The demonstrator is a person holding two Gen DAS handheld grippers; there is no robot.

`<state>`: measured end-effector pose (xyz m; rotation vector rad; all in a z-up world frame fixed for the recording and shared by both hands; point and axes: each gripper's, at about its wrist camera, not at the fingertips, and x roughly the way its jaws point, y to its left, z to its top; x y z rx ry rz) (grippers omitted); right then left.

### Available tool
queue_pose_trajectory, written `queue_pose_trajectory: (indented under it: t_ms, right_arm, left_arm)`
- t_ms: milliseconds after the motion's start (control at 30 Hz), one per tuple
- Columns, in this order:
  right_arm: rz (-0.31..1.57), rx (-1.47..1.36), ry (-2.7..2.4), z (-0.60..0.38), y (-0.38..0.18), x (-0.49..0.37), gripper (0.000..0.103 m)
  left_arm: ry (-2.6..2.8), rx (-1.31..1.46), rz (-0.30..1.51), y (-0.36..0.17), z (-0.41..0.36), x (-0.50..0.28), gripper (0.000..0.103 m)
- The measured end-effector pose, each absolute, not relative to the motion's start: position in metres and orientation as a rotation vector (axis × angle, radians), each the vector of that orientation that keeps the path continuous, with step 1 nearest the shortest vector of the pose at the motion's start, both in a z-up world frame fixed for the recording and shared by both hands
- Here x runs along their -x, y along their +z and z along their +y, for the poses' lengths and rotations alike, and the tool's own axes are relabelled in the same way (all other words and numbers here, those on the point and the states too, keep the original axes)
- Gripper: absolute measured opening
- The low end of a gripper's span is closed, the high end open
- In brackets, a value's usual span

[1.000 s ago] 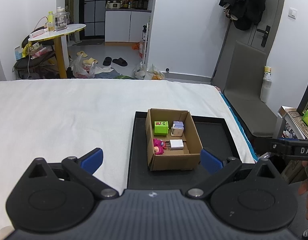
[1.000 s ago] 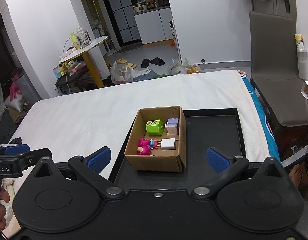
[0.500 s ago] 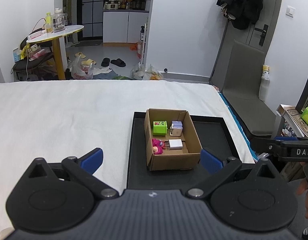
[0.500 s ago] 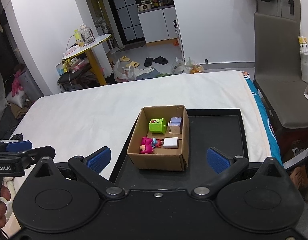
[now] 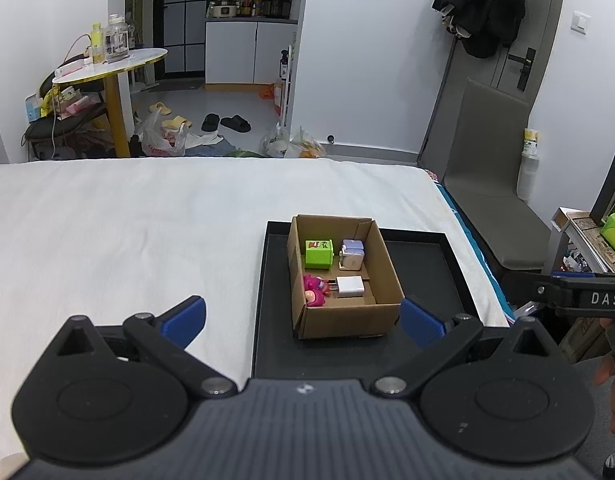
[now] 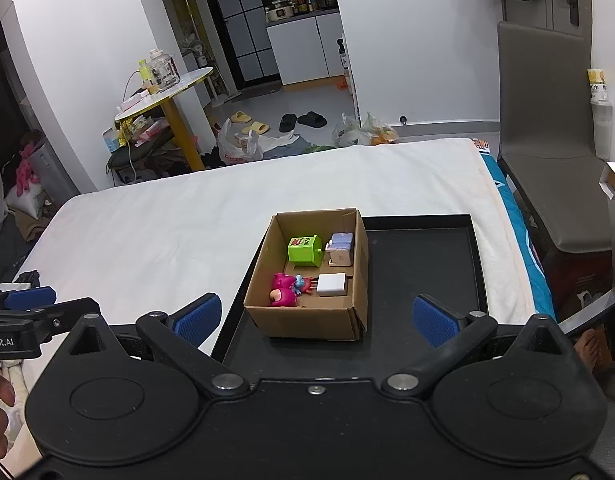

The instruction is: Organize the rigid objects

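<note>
Both hand-held grippers, left (image 5: pixel 301 318) and right (image 6: pixel 317 316), hang released and empty at 6 o'clock of the open brown cardboard box (image 6: pixel 307 320) on the black tray (image 6: pixel 419 264); reaching in risks tipping the light box.

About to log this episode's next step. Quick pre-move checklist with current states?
1. Left tongs open, nothing held: ok.
2. Right tongs open, nothing held: ok.
3. Cardboard box sits inside the black tray: ok.
4. Green cube, lilac-and-white item, pink figure and white charger all in the box: ok.
5. Loose items left on the white sheet: none visible, ok.
6. Box flat on tray: cannot tell.
</note>
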<state>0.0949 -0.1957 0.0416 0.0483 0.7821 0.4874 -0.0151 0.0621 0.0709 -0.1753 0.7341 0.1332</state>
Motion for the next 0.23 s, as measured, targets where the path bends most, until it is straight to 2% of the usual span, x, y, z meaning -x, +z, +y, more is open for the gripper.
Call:
queue_pose_trajectory:
  t_ms: [233]
  right_arm:
    - [0.788,-0.042,0.484,-0.1966,0.0424,-0.0974,0.103]
  left_arm:
    - [0.129,0.180,0.738,0.0697,0.0625,0.0166,0.102]
